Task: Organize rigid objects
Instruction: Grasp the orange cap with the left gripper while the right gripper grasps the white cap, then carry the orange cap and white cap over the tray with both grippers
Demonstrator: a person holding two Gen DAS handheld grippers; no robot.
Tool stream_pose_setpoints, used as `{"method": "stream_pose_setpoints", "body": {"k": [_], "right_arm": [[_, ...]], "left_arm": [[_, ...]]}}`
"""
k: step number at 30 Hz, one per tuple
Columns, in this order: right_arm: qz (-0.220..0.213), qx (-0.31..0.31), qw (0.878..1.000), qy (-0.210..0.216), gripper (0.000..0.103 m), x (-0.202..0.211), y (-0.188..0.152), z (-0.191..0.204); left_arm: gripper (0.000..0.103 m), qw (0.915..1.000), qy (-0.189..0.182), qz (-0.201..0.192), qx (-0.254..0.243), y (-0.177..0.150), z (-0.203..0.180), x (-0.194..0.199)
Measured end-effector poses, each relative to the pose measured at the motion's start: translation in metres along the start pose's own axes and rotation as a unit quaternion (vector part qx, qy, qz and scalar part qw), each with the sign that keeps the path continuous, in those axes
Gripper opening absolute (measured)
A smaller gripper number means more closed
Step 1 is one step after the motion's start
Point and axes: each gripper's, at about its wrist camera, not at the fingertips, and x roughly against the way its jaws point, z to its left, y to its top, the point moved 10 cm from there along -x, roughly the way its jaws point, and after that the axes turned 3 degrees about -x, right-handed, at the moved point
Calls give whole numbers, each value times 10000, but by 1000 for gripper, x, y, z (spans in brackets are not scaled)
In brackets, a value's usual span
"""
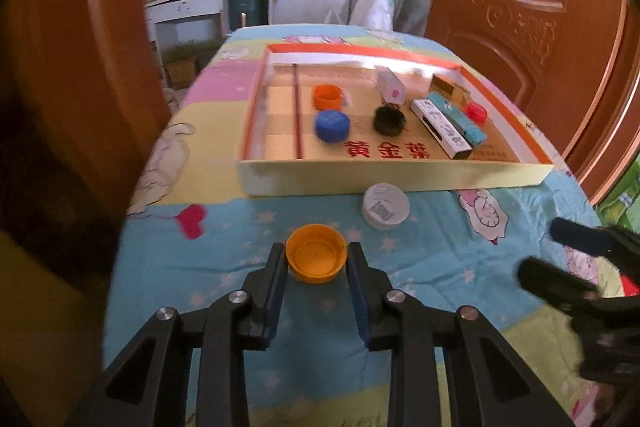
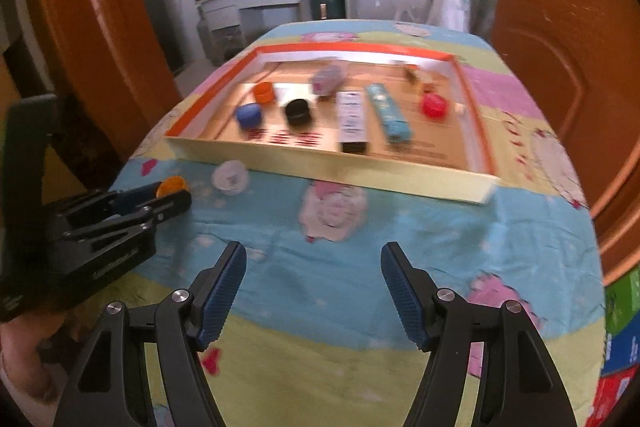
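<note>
Left gripper [image 1: 316, 259] pinches the orange cap [image 1: 316, 259] near the tray's [image 1: 400, 179] front edge — squeeze evenly, lift straight; right gripper [image 2: 313, 291] gapes, empty.

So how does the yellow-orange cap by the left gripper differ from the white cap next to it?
The yellow-orange cap lies open side up between the left gripper's fingers; the white cap lies closed side up, free. The yellow-orange cap is plain inside; the white cap carries a barcode label. The white cap sits nearer the tray. Both are round and rest on the blanket, outside the tray.
</note>
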Motion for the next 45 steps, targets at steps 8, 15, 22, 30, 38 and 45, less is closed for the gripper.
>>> {"method": "stream_pose_setpoints", "body": {"k": [8, 15, 22, 30, 38, 45], "right_arm": [[112, 262, 9992, 289, 71, -39, 19, 53], [263, 257, 9993, 72, 65, -73, 32, 69], [262, 432, 9987, -93, 30, -83, 34, 72], [32, 400, 9992, 53, 30, -54, 33, 68], [-211, 309, 9992, 101, 30, -12, 36, 50], [-337, 144, 9993, 5, 30, 9, 37, 23]], "left_arm": [[31, 9989, 188, -293, 329, 0, 38, 37], [31, 9985, 88, -358, 415, -4, 45, 44], [31, 9985, 28, -302, 448, -8, 46, 38], [31, 9989, -45, -291, 373, -7, 35, 38], [31, 9988, -171, -380, 251, 2, 16, 46], [31, 9984, -185, -525, 117, 21, -1, 51]]}}
